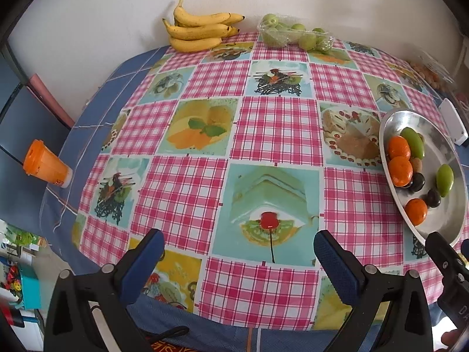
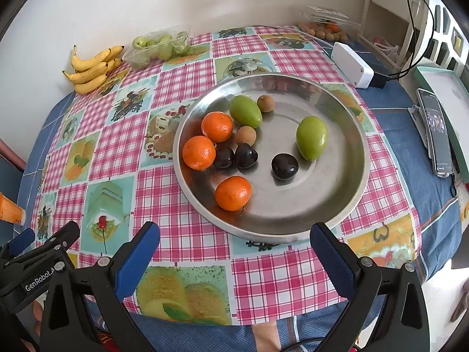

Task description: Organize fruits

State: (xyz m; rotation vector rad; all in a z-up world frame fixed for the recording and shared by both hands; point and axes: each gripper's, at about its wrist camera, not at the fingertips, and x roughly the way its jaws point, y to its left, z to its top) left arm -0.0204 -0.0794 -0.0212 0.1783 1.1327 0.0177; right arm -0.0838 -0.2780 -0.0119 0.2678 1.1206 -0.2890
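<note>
A round metal tray [image 2: 337, 205] sits on the checked tablecloth and holds mixed fruit: three oranges [image 2: 233, 192], two green mangoes [image 2: 311, 138], three dark plums [image 2: 284, 166] and two small brown longans [image 2: 245, 135]. My right gripper [image 2: 234, 246] hovers open just in front of the tray's near rim, nothing between its blue pads. My left gripper [image 1: 239, 249] is open and empty over the cloth, left of the tray [image 1: 451, 176]. Bananas [image 1: 199, 29] and a clear box of green fruit [image 1: 293, 33] lie at the table's far edge by the wall.
An orange cup [image 1: 44, 164] stands at the left table edge. A white box [image 2: 351, 64], a phone on a stand [image 2: 438, 132] and a clear pack of small brown fruit [image 2: 325, 28] are on the right side. The wall bounds the far side.
</note>
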